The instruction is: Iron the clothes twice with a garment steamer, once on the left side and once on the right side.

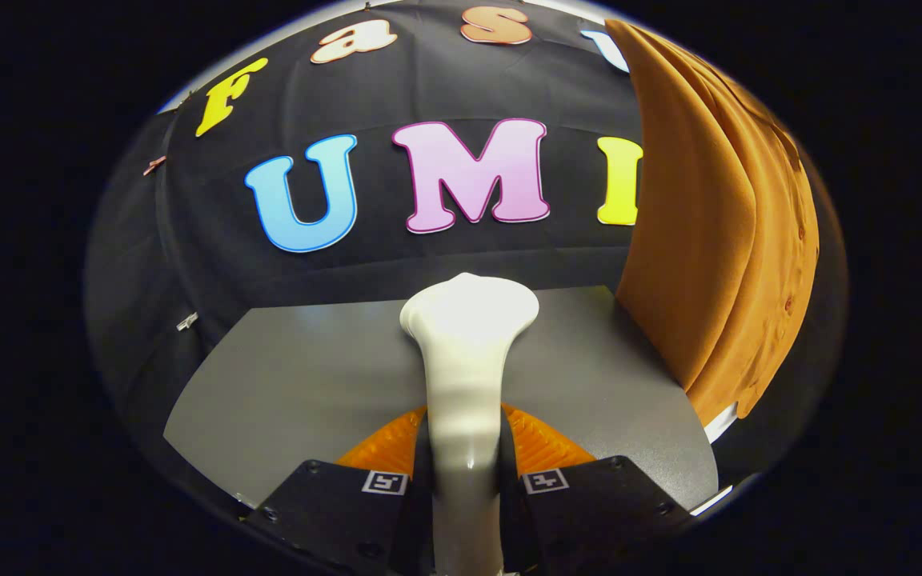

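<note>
I had the gripper [465, 472] clenched on the glossy white plastic garment steamer [467, 360], its flared head above the grey table [309, 376], left of the hanging orange-brown cloth garment [717, 232].

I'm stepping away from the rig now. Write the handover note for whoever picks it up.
Gripper: shut on the white garment steamer, fingers clamped on its handle, head pointing forward over the grey table.
Orange garment: hangs beyond and to the right of the steamer head, apart from it.
Done: steamer picked up; no sign of any pass.
Left: bring the head to the cloth, one pass down the left side, one down the right.
</note>
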Demonstrator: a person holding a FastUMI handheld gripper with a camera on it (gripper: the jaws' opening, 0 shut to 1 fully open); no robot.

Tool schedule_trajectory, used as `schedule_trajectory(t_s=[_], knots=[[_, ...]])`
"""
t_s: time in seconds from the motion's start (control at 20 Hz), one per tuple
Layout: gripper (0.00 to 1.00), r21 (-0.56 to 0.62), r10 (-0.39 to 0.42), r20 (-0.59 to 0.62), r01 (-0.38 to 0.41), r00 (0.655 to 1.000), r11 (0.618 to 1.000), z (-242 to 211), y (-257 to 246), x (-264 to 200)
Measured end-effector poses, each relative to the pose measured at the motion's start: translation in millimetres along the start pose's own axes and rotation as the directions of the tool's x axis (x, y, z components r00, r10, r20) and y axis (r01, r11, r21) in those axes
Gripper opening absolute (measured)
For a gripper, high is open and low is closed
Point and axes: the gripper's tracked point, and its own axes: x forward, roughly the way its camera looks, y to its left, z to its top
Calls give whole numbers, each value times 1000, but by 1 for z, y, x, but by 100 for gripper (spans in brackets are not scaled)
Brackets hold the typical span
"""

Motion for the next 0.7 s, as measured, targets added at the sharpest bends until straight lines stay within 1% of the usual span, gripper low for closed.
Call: schedule_trajectory(t_s=[0.15, 0.3, 0.7], knots=[[37, -12, -7, 55, 8, 998, 1000, 13, 1, -17], [37, -14, -31, 98, 32, 995, 999, 19, -1, -36], [37, 29, -109, 156, 106, 982, 994, 14, 5, -100]])
